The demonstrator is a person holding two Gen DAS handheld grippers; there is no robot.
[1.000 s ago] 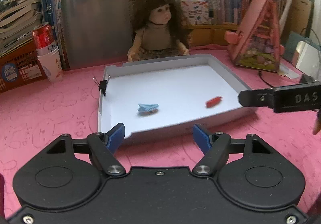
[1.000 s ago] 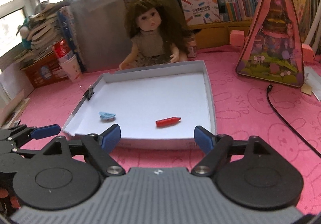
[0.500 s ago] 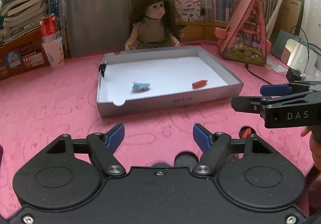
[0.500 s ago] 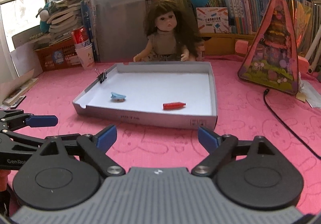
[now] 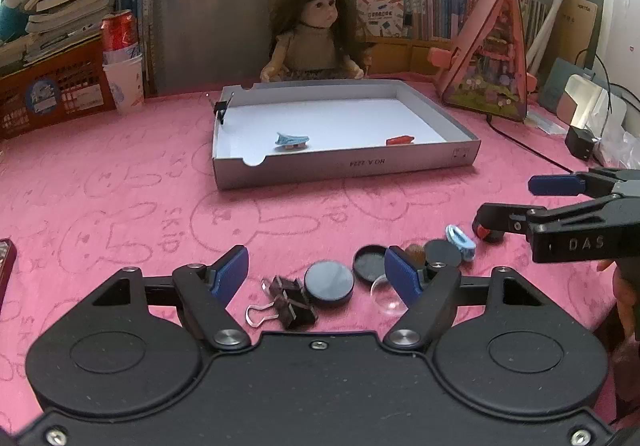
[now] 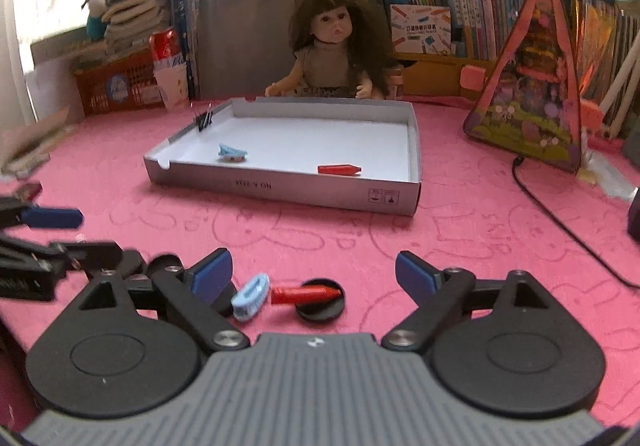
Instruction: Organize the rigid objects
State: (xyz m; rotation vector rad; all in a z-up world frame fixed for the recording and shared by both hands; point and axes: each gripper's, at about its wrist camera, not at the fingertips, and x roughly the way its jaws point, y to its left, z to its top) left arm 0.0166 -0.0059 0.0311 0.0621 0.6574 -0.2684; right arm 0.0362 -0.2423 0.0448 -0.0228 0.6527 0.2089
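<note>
both tongs released and empty; left tongs (image 5: 316, 272) hide part of a clear dome (image 5: 386, 296); right tongs (image 6: 314, 272) cover dark discs (image 6: 224, 296).

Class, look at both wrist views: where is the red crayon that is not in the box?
In the right wrist view the loose red crayon lies low and centre on the pink tablecloth, resting on a black disc, beside a light blue clip.

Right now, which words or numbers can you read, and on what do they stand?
"DAS": on the right hand-held gripper.
"SKIP": pressed into the pink cloth.
"NO.A 2224", upside down and uncertain: on the tray front wall.
Book spines, orange crate label, red can: too small or blurred.
</note>
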